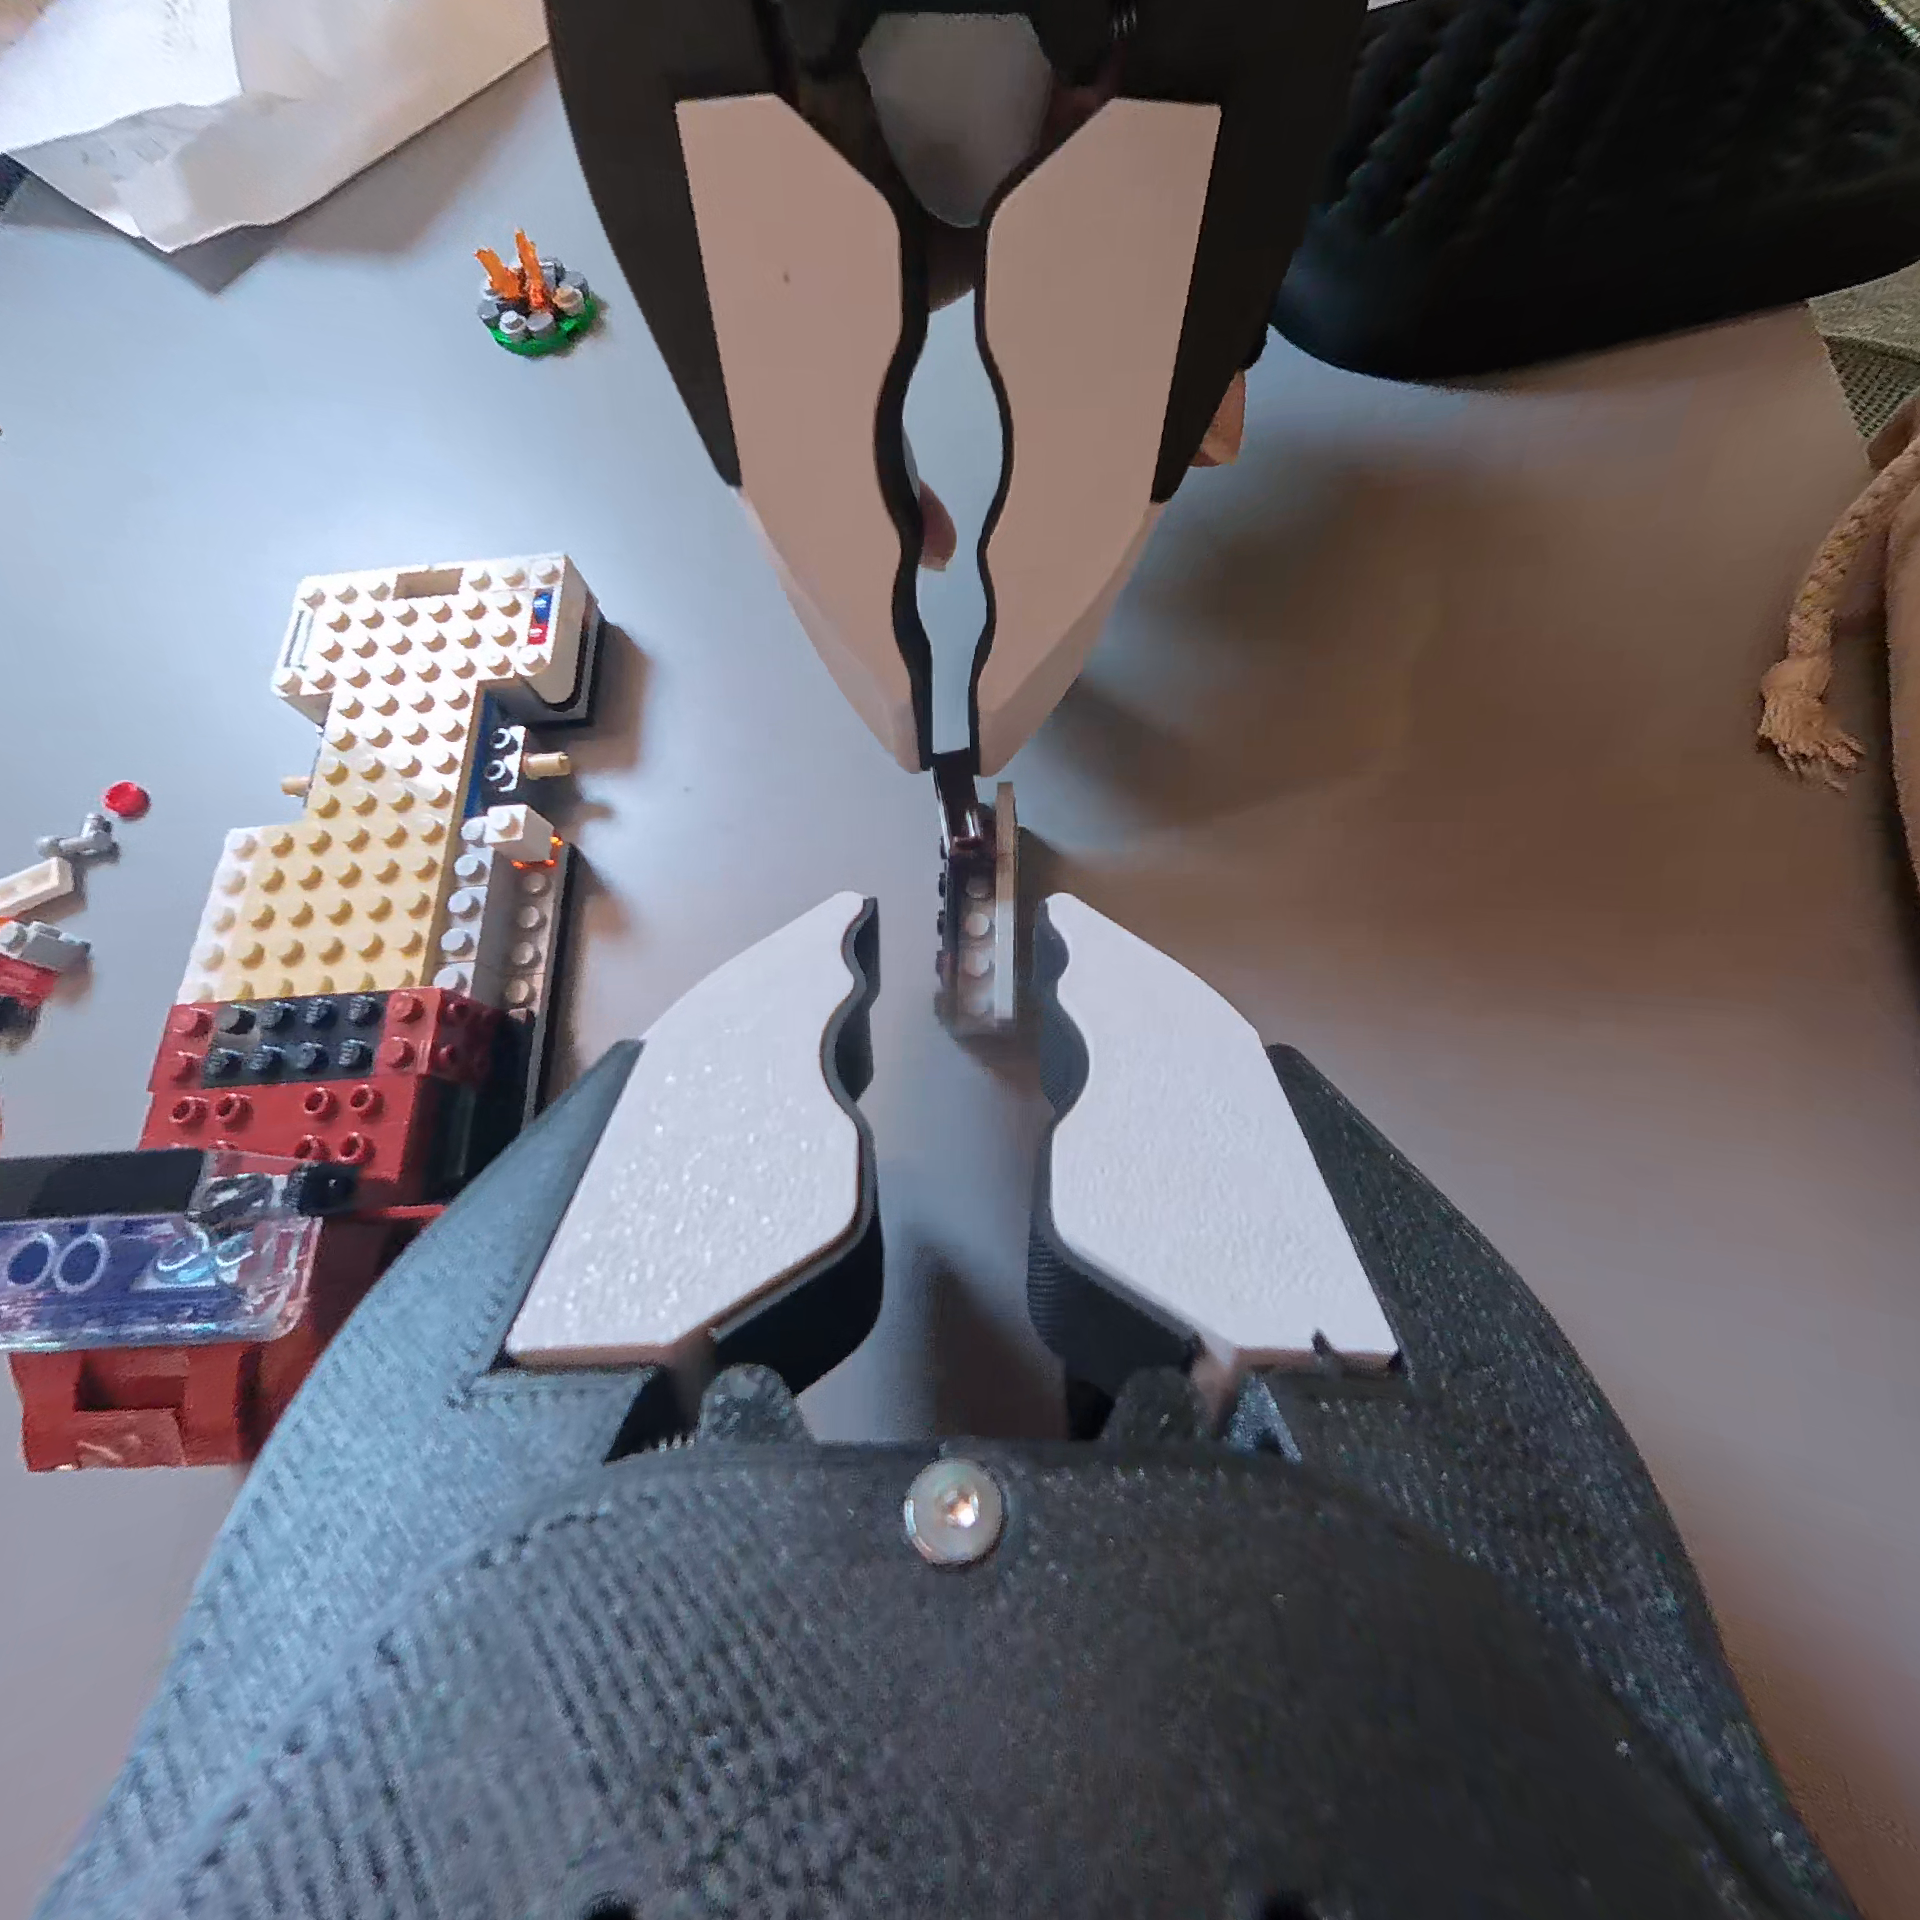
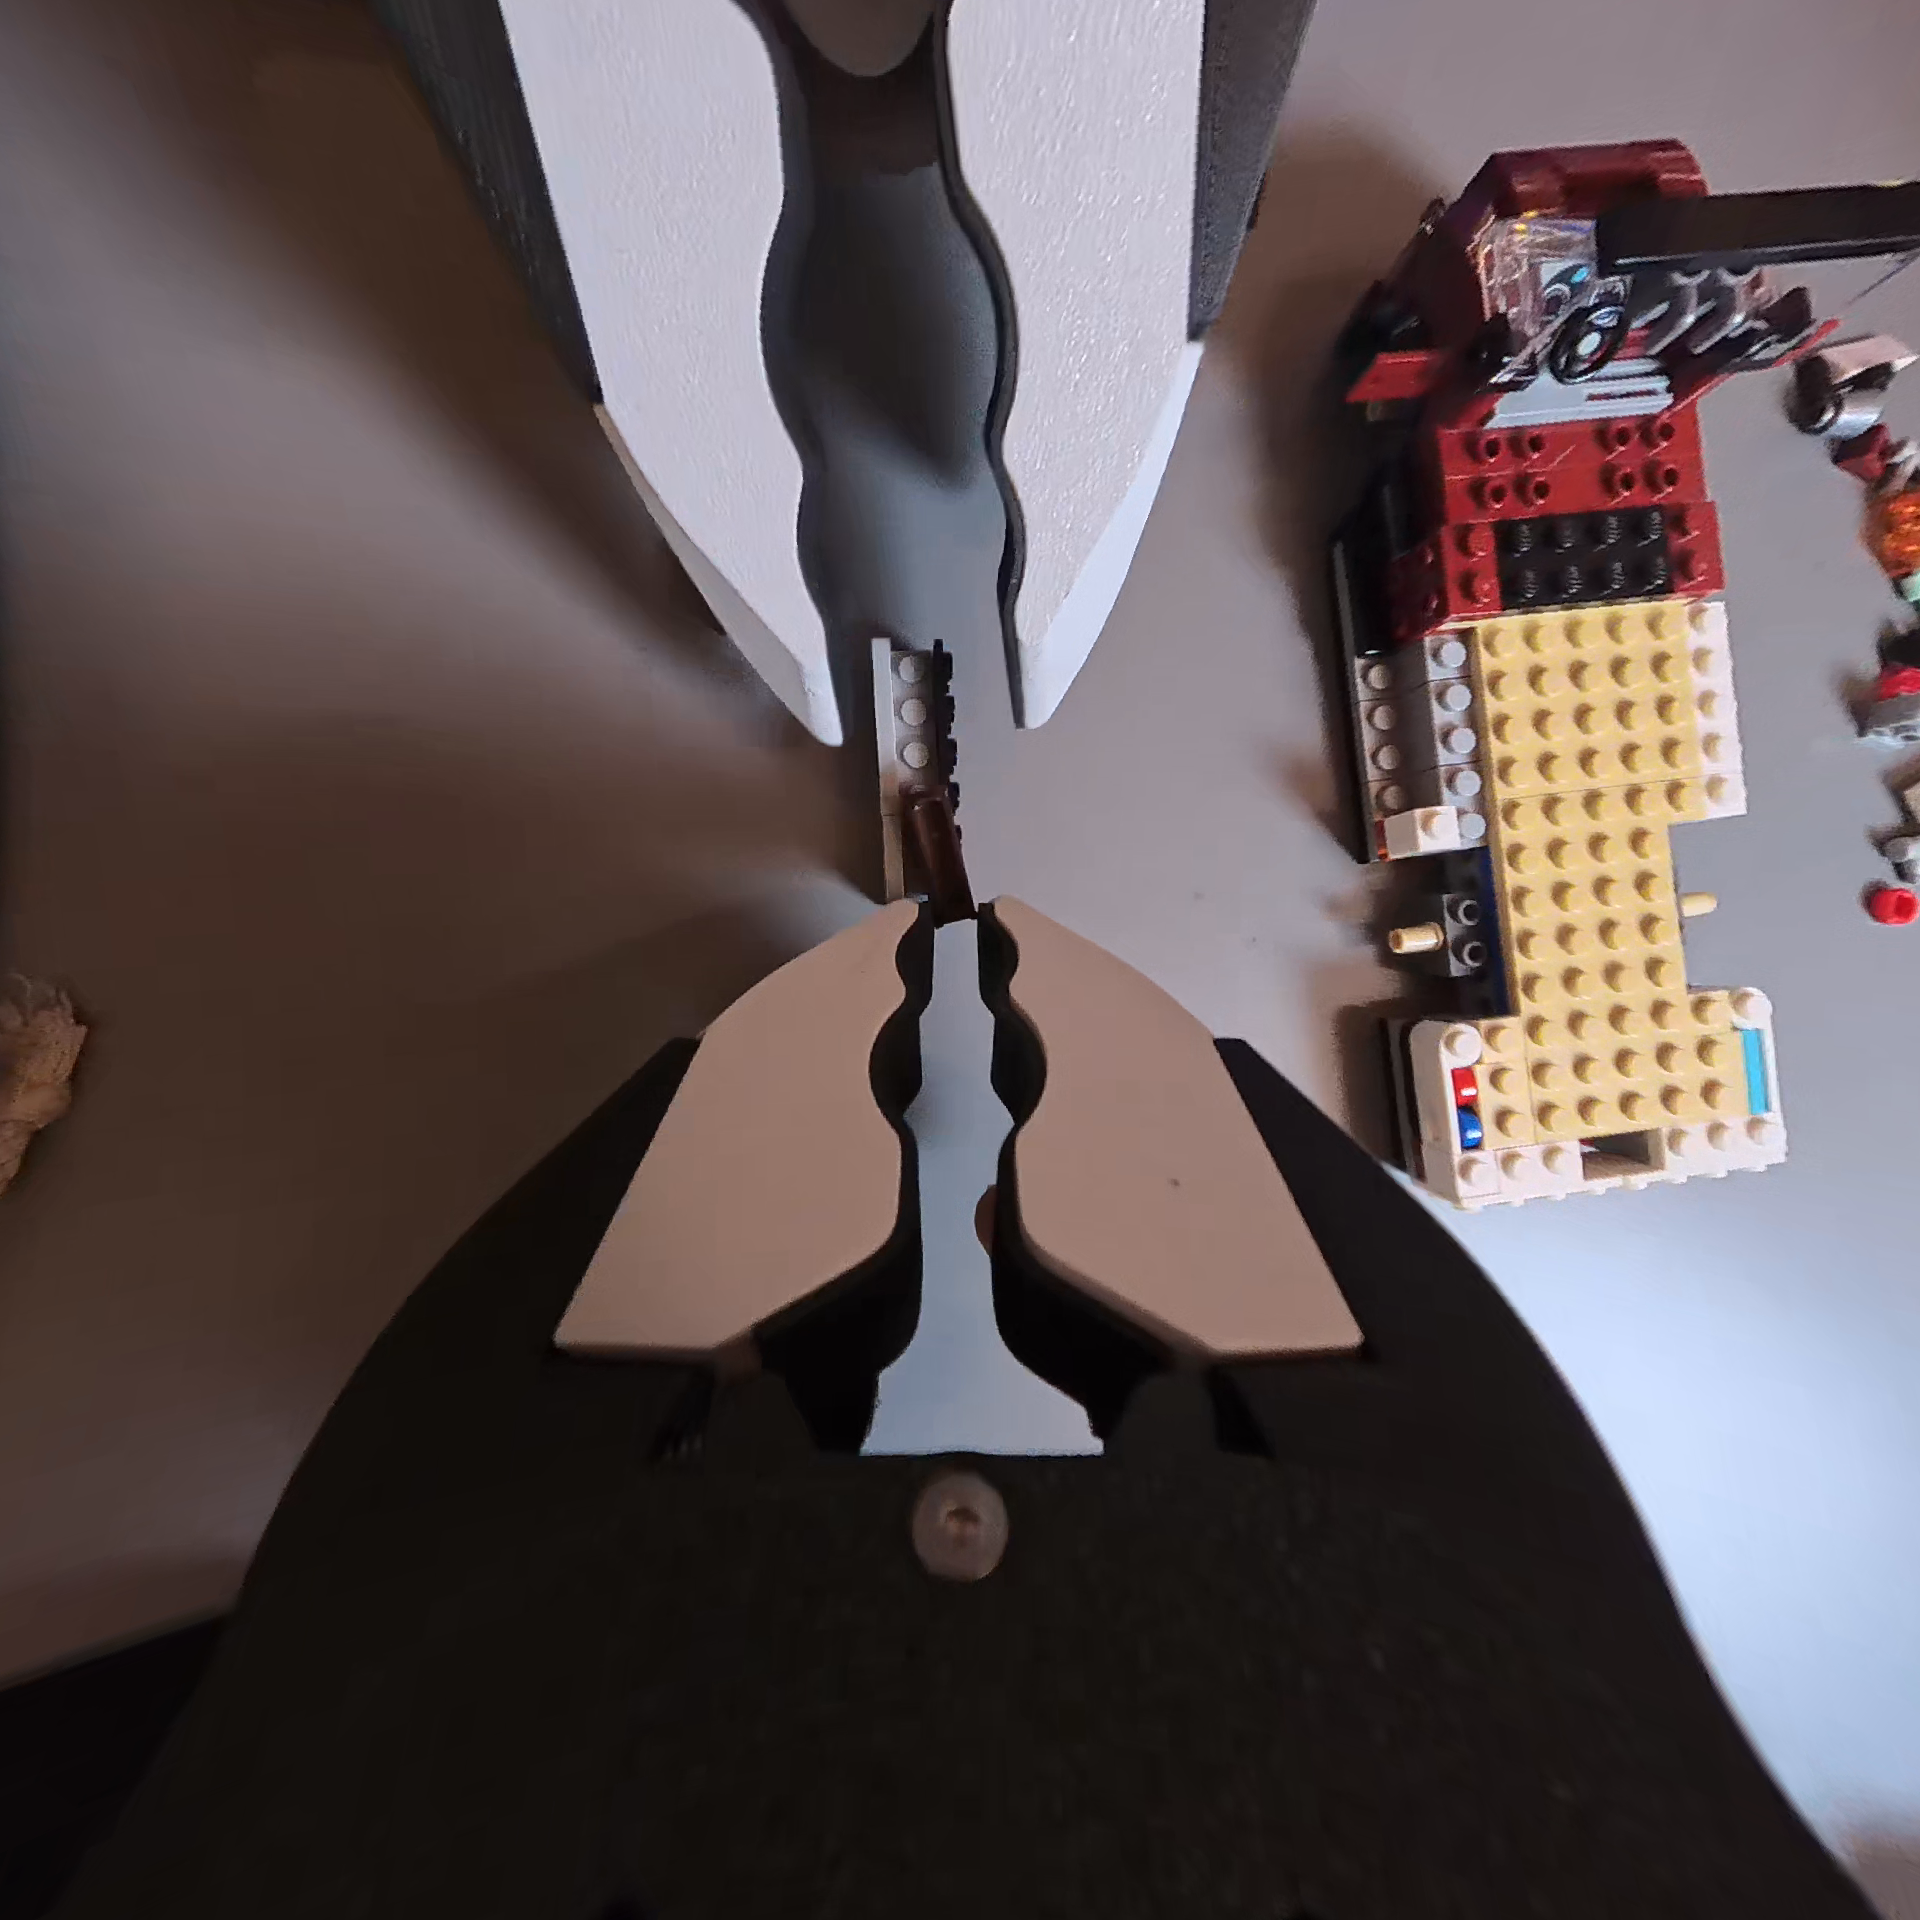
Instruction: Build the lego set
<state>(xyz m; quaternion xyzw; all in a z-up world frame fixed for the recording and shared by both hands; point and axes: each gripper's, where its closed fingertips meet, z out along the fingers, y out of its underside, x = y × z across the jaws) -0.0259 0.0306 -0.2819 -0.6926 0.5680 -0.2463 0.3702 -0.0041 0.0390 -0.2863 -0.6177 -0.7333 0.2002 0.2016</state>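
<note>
Brown, thin piece [image 2: 940, 852] was pinched at the right tool [image 2: 954, 914] tips, touching the grey studded plate [image 1: 985, 935]; the left tool [image 1: 956, 935] stood open around that plate. Pressing squarely seemed wise.

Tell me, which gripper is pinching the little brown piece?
The right gripper. Its fingertips are nearly together, pinching the brown piece. The left gripper is spread wider, with a gap beside the grey studded plate standing between its fingers.

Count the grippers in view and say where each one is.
2. The left gripper stands open around a gray studded plate piece, with a gap at one pad. The right gripper, opposite it, pinches a dark brown piece attached to that plate.
</note>
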